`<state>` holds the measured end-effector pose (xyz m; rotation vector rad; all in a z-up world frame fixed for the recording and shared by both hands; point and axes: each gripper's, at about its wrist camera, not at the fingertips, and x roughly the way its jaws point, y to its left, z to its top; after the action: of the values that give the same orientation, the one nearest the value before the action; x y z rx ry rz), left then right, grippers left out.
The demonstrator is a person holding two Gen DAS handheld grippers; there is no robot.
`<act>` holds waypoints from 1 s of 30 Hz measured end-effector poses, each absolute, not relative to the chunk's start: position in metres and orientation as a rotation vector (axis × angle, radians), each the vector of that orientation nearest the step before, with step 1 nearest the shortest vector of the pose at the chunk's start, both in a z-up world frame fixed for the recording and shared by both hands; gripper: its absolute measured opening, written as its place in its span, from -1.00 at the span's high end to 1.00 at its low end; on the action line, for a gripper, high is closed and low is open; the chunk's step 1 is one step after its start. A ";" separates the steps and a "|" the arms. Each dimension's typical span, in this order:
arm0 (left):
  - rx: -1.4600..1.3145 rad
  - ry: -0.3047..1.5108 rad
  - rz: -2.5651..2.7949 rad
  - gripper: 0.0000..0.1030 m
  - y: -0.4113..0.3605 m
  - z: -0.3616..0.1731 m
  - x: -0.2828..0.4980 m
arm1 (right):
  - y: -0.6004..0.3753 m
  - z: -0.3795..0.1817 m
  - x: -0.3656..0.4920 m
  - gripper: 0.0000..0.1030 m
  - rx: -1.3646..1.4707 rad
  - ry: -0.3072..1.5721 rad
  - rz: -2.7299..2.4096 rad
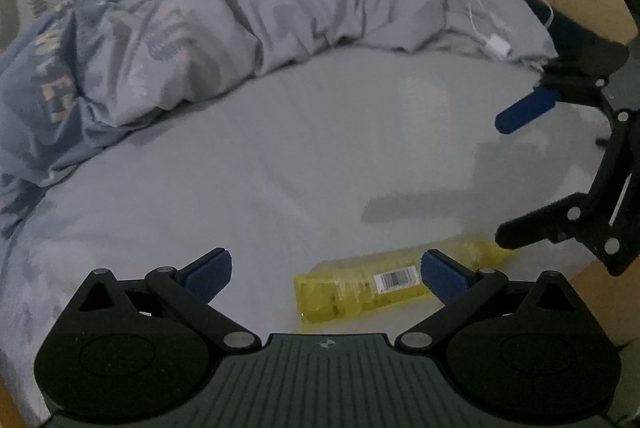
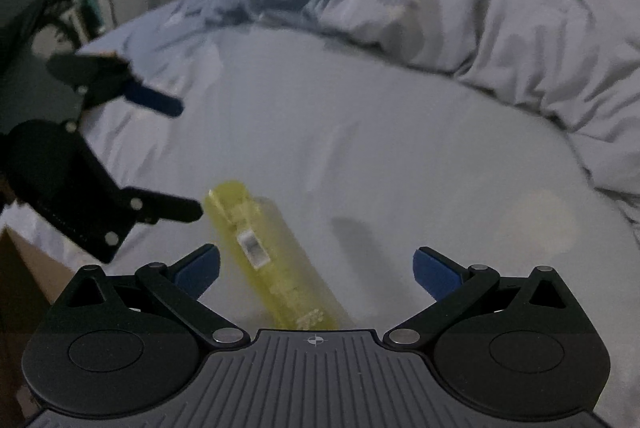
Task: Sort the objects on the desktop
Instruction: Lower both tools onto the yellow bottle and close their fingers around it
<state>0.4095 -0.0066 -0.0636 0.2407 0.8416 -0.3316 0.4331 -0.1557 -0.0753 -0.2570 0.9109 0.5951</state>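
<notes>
Item: one yellow packet (image 1: 360,288) lying unsorted on the bed sheet (image 1: 280,156); our left gripper (image 1: 326,274) and right gripper (image 2: 316,272) both spread wide, empty; we judge sorting barely begun.

Pale grey-blue bed (image 1: 280,156), sheet smooth across the middle, yellow translucent packet (image 1: 360,288) lying flat at 6 o'clock, crumpled grey-blue duvet (image 1: 280,0) heaped from 9 to 1 o'clock, white cable (image 1: 486,24) draped over it at 2 o'clock
</notes>
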 end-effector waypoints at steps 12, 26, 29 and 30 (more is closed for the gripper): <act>0.328 0.924 -0.452 -1.00 -0.017 -0.107 0.432 | -0.144 -0.130 0.449 -0.87 -0.343 1.036 0.650; 0.608 0.965 -0.641 -0.62 -0.031 -0.133 0.447 | -0.138 -0.160 0.452 -0.36 -0.461 1.098 0.727; 0.623 0.965 -0.655 -0.40 -0.032 -0.137 0.447 | -0.136 -0.159 0.453 -0.15 -0.452 1.082 0.738; 0.620 0.965 -0.664 -0.34 -0.031 -0.137 0.447 | -0.136 -0.158 0.453 -0.02 -0.454 1.076 0.743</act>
<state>0.4471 -0.0314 -0.1375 0.6195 0.9654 -0.6638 0.4526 -0.1355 -0.1584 -0.4537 1.0764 0.7430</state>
